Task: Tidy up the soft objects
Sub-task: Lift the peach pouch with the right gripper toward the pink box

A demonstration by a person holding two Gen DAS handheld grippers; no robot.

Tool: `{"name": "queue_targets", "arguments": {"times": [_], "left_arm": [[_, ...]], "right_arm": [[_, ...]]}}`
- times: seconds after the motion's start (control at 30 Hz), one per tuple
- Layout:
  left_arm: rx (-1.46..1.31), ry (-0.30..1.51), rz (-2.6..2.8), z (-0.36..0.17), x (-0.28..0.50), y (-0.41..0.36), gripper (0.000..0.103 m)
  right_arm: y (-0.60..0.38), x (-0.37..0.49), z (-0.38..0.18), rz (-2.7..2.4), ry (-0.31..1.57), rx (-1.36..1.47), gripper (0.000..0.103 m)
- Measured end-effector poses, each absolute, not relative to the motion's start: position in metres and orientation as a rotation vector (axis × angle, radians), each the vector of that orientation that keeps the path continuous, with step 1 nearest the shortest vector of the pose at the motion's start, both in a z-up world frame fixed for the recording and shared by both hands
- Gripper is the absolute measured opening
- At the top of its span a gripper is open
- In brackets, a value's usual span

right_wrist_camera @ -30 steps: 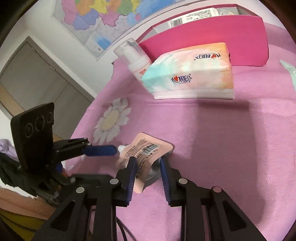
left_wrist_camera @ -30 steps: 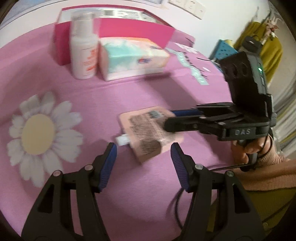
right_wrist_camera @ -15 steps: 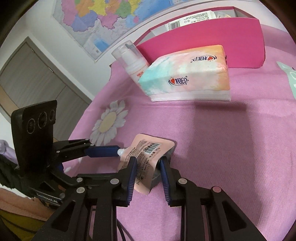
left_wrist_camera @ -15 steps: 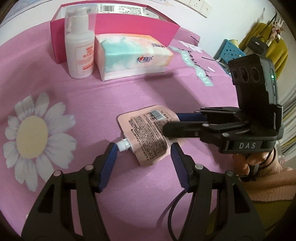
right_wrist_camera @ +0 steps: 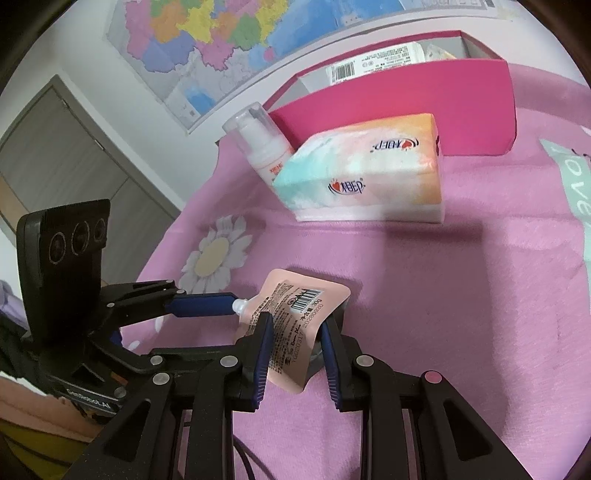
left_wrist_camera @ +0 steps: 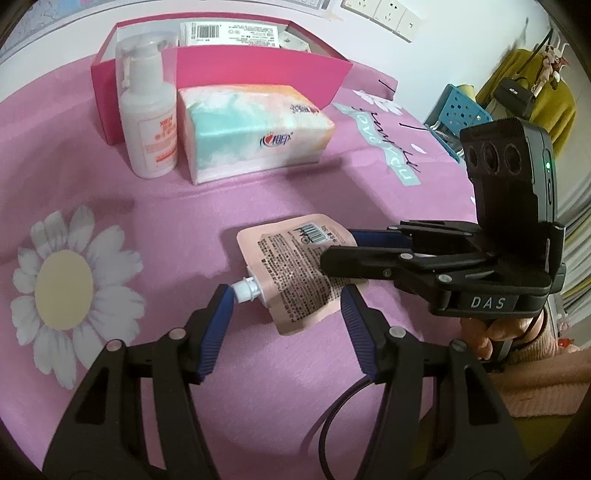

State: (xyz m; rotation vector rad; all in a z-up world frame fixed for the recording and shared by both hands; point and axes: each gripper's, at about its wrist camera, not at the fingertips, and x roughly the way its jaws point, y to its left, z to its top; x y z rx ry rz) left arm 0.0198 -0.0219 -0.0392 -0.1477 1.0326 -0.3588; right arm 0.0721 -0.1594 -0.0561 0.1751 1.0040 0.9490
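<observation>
A: Right gripper point(right_wrist_camera: 293, 326) state?
B: Jaws narrowed onto the pink spout pouch point(right_wrist_camera: 295, 317), blue pads pressing both faces, pouch pinched between them. Lifted at the held end, tilted, barcode side up, shadow on the cloth underneath.

A: Left gripper point(left_wrist_camera: 286, 295)?
B: Jaws about half open, nothing clamped. One blue pad just at the white spout point(left_wrist_camera: 245, 290) of the pouch, other pad by the pouch's lower right edge. Touching or not at the spout: cannot tell for sure.

A: Pouch location?
B: Middle of the pink cloth point(left_wrist_camera: 184, 221) covering the tabletop, between the two grippers, near the printed daisy point(left_wrist_camera: 66, 288). Well apart from the pink box point(left_wrist_camera: 258, 77).

A: Other items?
B: Tissue pack point(left_wrist_camera: 251, 129), pastel wrap, lying flat just in front of the box. White pump bottle point(left_wrist_camera: 147, 110) upright just beside the tissue pack on its left, also against the box front. Inside the box, a white barcoded package point(left_wrist_camera: 229, 33) visible over the rim.

A: Person?
B: Hand point(left_wrist_camera: 491, 332) with a pink knitted sleeve on the right gripper's handle, seen from the left wrist view. Wall map point(right_wrist_camera: 229, 33) and grey door point(right_wrist_camera: 55, 155) behind in the right wrist view.

A: Background right side?
B: Blue perforated basket point(left_wrist_camera: 461, 107), yellow garment point(left_wrist_camera: 546, 99) hanging.
</observation>
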Motion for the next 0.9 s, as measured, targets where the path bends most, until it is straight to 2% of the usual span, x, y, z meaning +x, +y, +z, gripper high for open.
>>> {"name": "queue_targets", "arguments": {"times": [0.9], "left_arm": [[-0.14, 0.939, -0.358, -0.012, 0.016, -0.019, 0.061]], "right_arm": [[-0.183, 0.076, -0.027, 0.956, 0.92, 0.179, 0.026]]}}
